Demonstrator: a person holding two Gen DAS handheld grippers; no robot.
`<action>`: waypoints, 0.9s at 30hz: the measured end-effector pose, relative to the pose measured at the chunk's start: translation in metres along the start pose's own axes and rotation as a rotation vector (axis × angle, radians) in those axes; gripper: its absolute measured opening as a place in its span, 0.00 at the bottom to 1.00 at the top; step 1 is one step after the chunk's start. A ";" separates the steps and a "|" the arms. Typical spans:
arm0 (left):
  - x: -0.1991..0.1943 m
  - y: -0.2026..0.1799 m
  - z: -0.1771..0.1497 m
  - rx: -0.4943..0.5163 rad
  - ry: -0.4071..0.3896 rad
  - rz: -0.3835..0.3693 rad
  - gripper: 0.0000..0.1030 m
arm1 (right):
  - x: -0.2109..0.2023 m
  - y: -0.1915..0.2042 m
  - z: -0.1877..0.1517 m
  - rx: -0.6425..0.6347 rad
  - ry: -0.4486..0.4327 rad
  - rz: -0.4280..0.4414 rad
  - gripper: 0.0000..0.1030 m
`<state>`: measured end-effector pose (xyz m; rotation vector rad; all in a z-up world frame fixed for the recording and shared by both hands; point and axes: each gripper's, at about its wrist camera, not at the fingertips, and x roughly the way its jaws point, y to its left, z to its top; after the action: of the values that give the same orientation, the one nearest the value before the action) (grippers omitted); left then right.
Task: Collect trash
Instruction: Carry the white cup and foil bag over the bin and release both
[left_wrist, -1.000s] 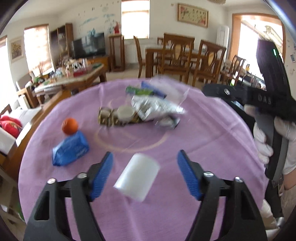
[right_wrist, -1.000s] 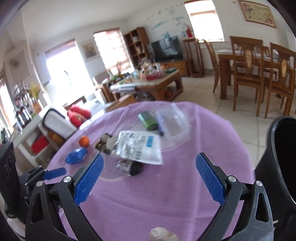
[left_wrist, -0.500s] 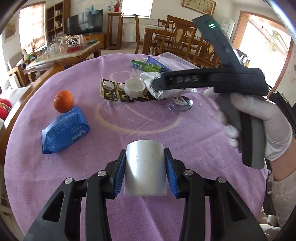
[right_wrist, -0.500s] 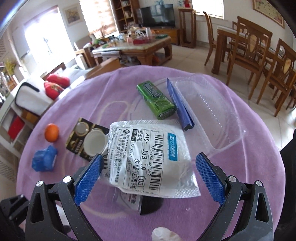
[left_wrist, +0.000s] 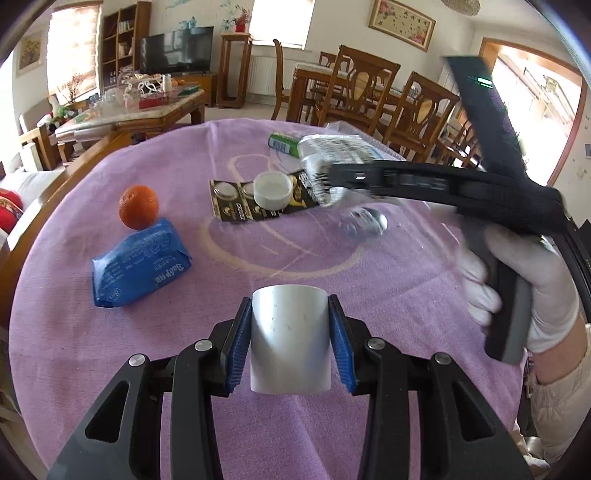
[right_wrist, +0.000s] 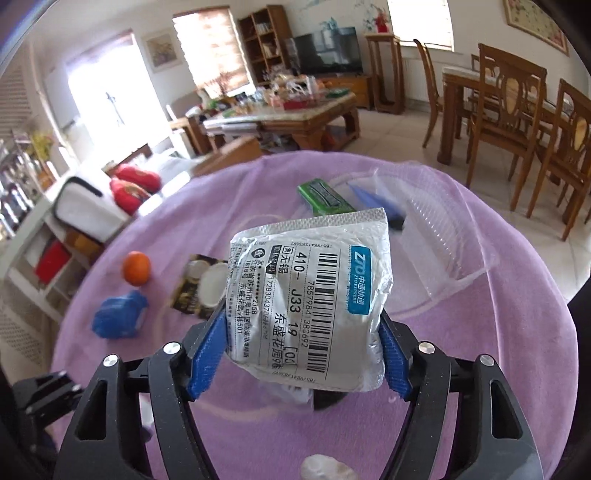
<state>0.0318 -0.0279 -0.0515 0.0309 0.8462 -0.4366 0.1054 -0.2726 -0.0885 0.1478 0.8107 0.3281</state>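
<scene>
- A living and dining room with wooden chairs, a television and a cluttered coffee table lies behind a round table under a purple tablecloth (left_wrist: 388, 295).
- The left gripper (left_wrist: 290, 345) has its blue pads pressed against both sides of a plain white paper cup (left_wrist: 290, 339), which lies on its side between them, near the table's front edge.
- The right gripper (right_wrist: 301, 354) is clamped on a crumpled silver courier pouch (right_wrist: 314, 295), held up above the cloth.
- The pouch label carries a teal "ZTO" logo with Chinese characters, barcodes, "410-", "J33 19 [05]" and a long digit string too small to read for certain.
- A blue tissue pack (left_wrist: 142, 267) with white script I cannot make out lies just in front of an orange (left_wrist: 138, 206).
- A black and gold blister card (left_wrist: 251, 203) of coin cells sits mid-table, a white lid (left_wrist: 272, 189) resting on it.
- Farther back are a green packet (right_wrist: 327, 197), its writing unreadable, and a clear plastic tray (right_wrist: 443, 236).
- A white-gloved hand (left_wrist: 524, 284) grips the right tool's handle.
</scene>
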 end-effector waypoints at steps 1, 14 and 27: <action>-0.002 -0.001 0.000 0.002 -0.010 0.003 0.39 | -0.011 -0.002 -0.002 0.013 -0.022 0.032 0.69; -0.026 -0.071 0.028 0.044 -0.267 -0.044 0.39 | -0.156 -0.060 -0.044 0.027 -0.316 0.093 0.69; 0.001 -0.188 0.062 0.152 -0.326 -0.156 0.39 | -0.256 -0.188 -0.081 0.126 -0.464 -0.043 0.69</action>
<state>0.0046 -0.2117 0.0162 0.0333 0.4949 -0.6331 -0.0754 -0.5372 -0.0159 0.3118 0.3739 0.1902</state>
